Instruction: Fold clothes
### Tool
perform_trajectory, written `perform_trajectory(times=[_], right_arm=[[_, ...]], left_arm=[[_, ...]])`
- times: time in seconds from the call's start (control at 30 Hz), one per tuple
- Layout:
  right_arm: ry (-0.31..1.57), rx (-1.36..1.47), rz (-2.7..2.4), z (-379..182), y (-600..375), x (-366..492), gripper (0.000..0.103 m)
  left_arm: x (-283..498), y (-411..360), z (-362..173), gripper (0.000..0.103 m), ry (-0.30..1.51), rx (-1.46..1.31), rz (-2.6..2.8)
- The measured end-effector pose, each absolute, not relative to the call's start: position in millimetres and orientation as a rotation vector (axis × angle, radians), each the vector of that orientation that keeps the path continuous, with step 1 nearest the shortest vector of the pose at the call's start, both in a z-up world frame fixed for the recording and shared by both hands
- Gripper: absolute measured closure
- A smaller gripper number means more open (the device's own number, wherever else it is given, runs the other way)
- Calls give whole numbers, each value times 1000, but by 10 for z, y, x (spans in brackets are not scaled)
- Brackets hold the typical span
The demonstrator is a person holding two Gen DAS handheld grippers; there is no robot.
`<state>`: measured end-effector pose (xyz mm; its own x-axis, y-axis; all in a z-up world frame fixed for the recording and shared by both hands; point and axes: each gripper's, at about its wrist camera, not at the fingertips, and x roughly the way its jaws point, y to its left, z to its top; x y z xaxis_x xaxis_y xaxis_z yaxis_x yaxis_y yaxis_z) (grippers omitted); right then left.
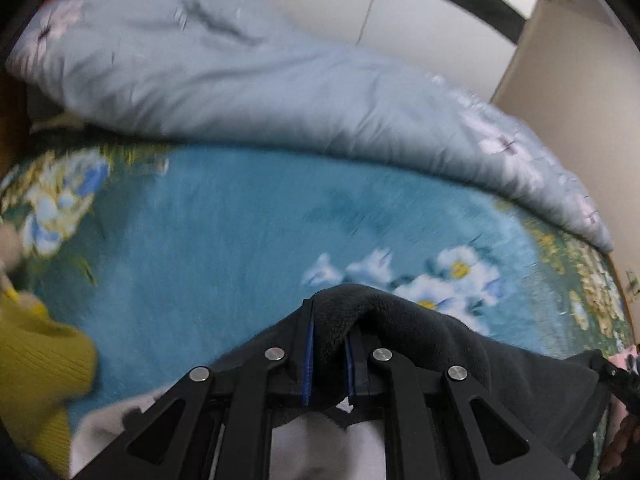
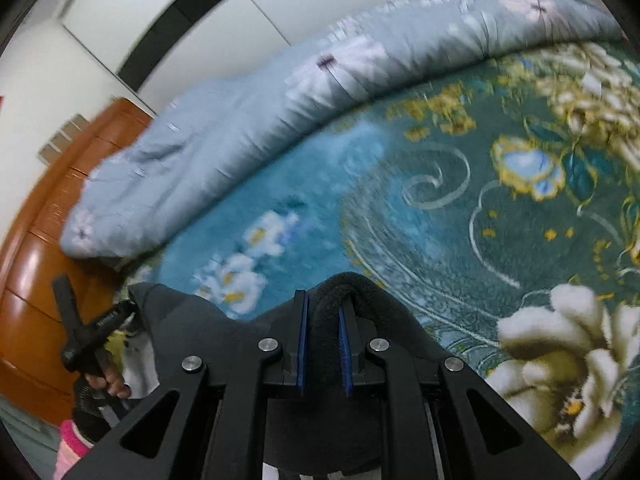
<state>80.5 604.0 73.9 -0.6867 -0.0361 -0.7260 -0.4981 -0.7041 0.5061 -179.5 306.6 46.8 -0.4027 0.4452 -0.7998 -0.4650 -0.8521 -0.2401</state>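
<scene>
A dark grey fleece garment (image 1: pixel 460 344) hangs between my two grippers above the bed. My left gripper (image 1: pixel 330 340) is shut on one bunched edge of it. My right gripper (image 2: pixel 324 328) is shut on another bunched edge (image 2: pixel 340 284). The garment stretches from the right gripper toward the left gripper (image 2: pixel 116 316), which shows at the left of the right wrist view, and its lower part is hidden under the gripper bodies. A mustard yellow knit garment (image 1: pixel 36 364) lies at the bed's left edge, and a pale grey cloth (image 1: pixel 108 420) lies beside it.
A blue floral blanket (image 1: pixel 224 240) covers the bed. A light grey-blue quilt (image 1: pixel 248 80) is heaped along its far side. An orange wooden headboard (image 2: pixel 44 248) stands at one end. White wardrobe doors (image 2: pixel 168 4) are behind the bed.
</scene>
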Motion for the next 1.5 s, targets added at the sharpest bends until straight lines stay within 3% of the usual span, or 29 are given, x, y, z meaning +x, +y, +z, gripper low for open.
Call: perform_trajectory(times=[0.1,0.17,0.23,0.3,0.43,0.67,0.97,1.0,1.03,1.07,1.1,1.2,1.5], right_arm=[[1045,-1080,2458,665,6050,763,86],[1030,-1069,2489,737,6023,810,80],[994,-1046,2523,862,5966,932,64],[959,-1017,2569,991,5863,1107,59],[858,-1044,2628,1080,5510,1506,59],[890,-1260,2752,783,4488,1725,59],[798,-1423,2679,538,3849,1229,55],[780,-1422,2657,524,3846,1227,59],[763,-1420,2636,511,3843,1224,81],[746,-1418,2615,497,3840,1221,94],[756,-1407,2613,504,3863,1245,98],[791,-1338,2641,637,4017,1425,98],[619,-1040,2484,1422,5008,2241,99]], left_arm=[[-1800,2992,333,87,-13,-1312,2200],[-1762,2919,323,85,-39,-1318,2160],[-1684,2806,384,68,-89,-1323,2127],[-1560,2665,471,56,-142,-1315,2095],[-1039,2219,726,41,-175,-1206,2130],[-125,1636,729,36,-180,-1131,2175],[118,1434,804,36,-79,-1117,2182],[117,1406,817,36,-80,-1111,2188],[114,1376,827,36,-81,-1106,2193],[105,1342,824,36,-89,-1103,2196],[93,1317,817,36,-100,-1106,2197],[53,1248,761,36,-126,-1127,2193],[-56,1079,604,36,-201,-1170,2195]])
